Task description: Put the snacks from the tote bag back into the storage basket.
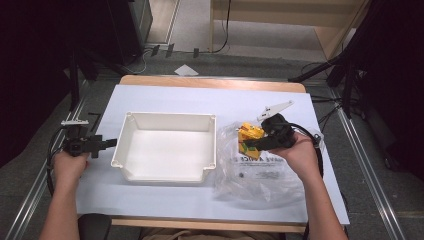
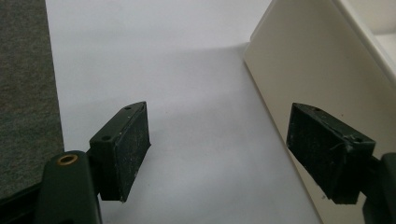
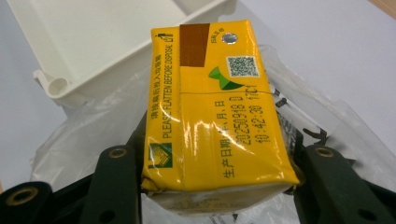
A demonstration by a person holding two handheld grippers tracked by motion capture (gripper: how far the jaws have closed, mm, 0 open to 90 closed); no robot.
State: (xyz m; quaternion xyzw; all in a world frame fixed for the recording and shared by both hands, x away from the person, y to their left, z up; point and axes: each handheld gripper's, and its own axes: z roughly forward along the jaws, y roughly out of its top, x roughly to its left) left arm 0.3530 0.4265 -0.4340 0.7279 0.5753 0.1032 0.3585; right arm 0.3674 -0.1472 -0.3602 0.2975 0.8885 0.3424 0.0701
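Note:
A yellow drink carton (image 1: 250,134) (image 3: 215,116) is lifted just above a crumpled clear plastic bag (image 1: 255,175) (image 3: 84,135), with my right gripper (image 1: 251,142) (image 3: 215,158) shut on its two sides. The bag lies on the white table cover, right of a white rectangular bin (image 1: 170,116) (image 3: 93,42) with nothing in it. My left gripper (image 1: 111,143) (image 2: 217,149) stands open just left of the bin's outer wall (image 2: 303,60), its black pads (image 2: 133,144) holding nothing over the white cover.
The white cover (image 1: 165,200) spans the wooden table; its left edge (image 2: 53,93) runs close beside my left gripper, with grey floor beyond. Black stands (image 1: 345,75) rise at the right, and dark equipment (image 1: 75,60) at the left. A sheet of paper (image 1: 186,70) lies on the floor behind.

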